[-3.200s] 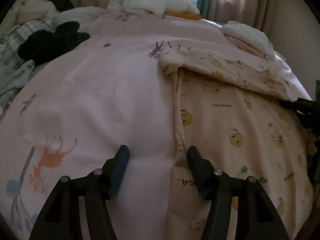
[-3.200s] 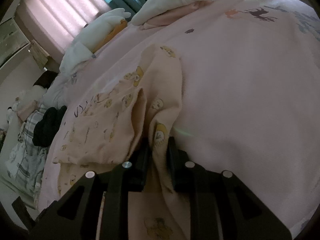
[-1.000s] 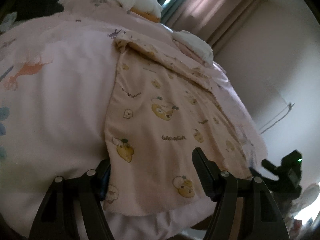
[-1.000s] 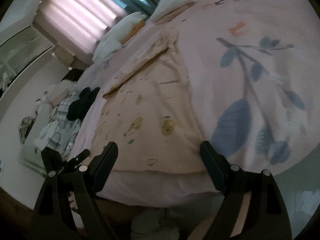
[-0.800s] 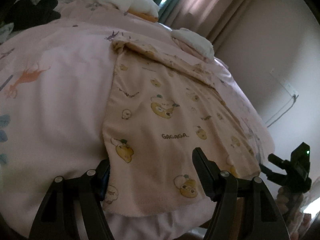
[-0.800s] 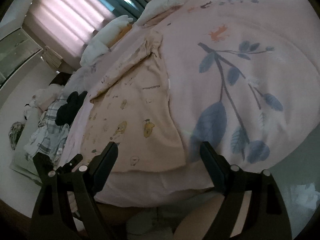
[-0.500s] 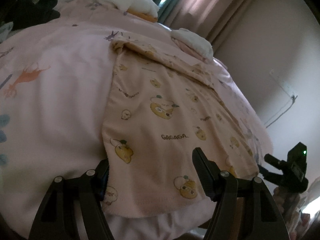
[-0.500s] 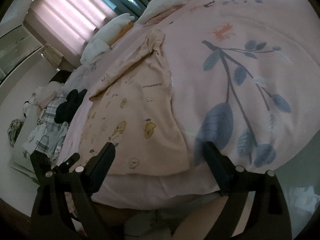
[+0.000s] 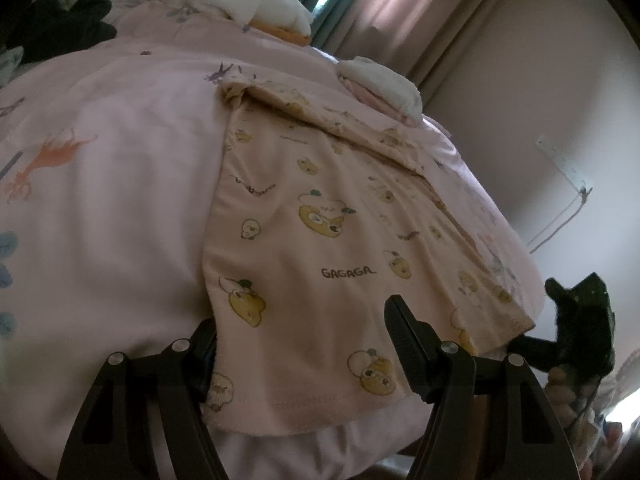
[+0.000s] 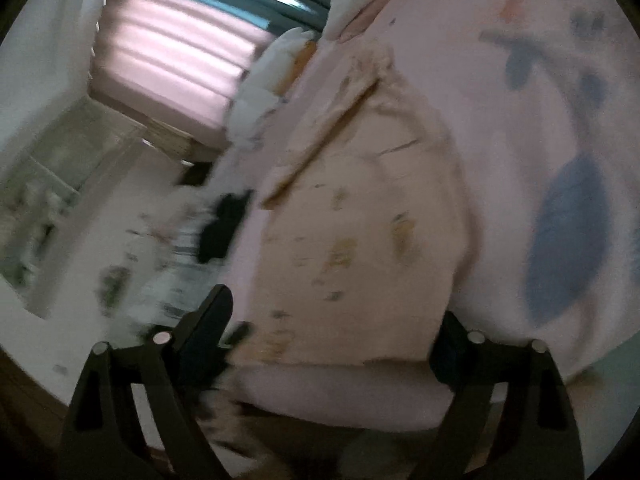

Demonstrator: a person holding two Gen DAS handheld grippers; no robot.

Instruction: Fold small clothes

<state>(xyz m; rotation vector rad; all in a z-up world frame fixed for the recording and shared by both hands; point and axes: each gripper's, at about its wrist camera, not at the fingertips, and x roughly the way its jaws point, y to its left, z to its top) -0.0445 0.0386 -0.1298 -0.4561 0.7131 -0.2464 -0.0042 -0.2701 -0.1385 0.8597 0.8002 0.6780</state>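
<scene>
A cream small garment (image 9: 332, 240) printed with yellow cartoon figures and the word GAGAGA lies flat on the pink bed cover (image 9: 112, 208), its far part folded over. My left gripper (image 9: 304, 336) stands open over the near hem, and the cloth's left corner covers part of the left finger. In the right wrist view, which is blurred, the same garment (image 10: 360, 240) lies ahead. My right gripper (image 10: 332, 332) is wide with its jaws closing, the near hem lies between them, and the pads do not press on it. The right gripper (image 9: 580, 320) shows as a dark shape off the garment's right corner.
Folded white and pink clothes (image 9: 380, 84) sit at the far right of the bed, and a white pile (image 9: 236, 0) lies at the back by the curtains. A black garment (image 9: 68, 28) lies at the far left. The bed's edge runs just below both grippers.
The right wrist view has rolled and swung left, dropped closer to the hem and gone blurred. The left gripper and the garment have stayed put.
</scene>
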